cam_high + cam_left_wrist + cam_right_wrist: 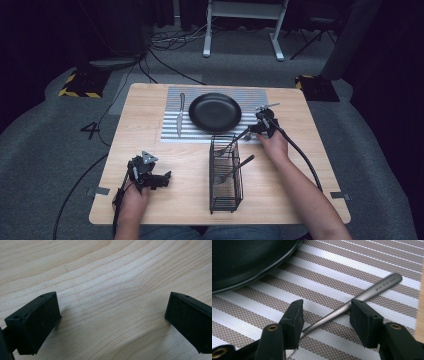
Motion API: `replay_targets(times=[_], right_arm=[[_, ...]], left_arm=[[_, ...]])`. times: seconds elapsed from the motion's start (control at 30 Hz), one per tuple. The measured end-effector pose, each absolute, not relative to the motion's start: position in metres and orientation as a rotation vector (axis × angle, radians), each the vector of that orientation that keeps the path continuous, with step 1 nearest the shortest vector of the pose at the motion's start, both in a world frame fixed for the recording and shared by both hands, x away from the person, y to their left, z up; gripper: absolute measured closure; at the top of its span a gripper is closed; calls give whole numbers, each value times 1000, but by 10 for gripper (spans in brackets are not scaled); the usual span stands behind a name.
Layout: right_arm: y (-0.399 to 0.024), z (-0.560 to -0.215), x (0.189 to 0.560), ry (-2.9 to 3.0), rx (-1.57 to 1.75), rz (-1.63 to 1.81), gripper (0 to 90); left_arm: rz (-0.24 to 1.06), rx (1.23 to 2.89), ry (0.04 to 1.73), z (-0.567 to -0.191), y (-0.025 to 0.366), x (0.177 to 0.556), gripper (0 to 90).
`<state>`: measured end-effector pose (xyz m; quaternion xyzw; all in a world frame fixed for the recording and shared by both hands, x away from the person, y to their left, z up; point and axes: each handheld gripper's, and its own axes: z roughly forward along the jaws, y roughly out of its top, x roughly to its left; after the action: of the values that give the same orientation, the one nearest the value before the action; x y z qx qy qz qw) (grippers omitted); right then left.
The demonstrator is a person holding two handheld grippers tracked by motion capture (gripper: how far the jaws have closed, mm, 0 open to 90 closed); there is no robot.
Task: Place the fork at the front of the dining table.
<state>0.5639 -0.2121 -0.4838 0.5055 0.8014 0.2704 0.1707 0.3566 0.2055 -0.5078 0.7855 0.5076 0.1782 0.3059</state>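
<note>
A matte steel utensil handle lies slanted across the striped placemat, running between the jaws of my right gripper. The jaws stand about half apart, and the pads do not press on it. Its head end is hidden under the left jaw. In the high view my right gripper sits at the placemat's right edge, beside the black plate. My left gripper rests open at the front left, with bare wood between its pads.
A black wire basket stands in front of the plate with two utensils leaning in it. A knife lies on the mat left of the plate. The plate's rim is close on the upper left of the right gripper view.
</note>
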Motion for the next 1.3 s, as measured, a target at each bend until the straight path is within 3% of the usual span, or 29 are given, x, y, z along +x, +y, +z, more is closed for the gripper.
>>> replay_targets(times=[0.33, 0.73, 1.0, 1.13, 1.3], right_arm=[[-228, -482, 573, 2299, 1475, 873, 652], [-259, -482, 579, 2272, 1551, 896, 751], [-247, -485, 591, 2249, 1540, 933, 774], [-246, -483, 590, 2252, 1535, 986, 674], [-260, -455, 569, 2264, 1474, 1043, 623]], left_arm=[[471, 2079, 1343, -508, 205, 357, 0], [472, 2078, 1344, -508, 205, 357, 0], [472, 2079, 1344, -508, 205, 357, 0], [472, 2078, 1343, -508, 205, 357, 0], [473, 2078, 1343, -508, 206, 357, 0]])
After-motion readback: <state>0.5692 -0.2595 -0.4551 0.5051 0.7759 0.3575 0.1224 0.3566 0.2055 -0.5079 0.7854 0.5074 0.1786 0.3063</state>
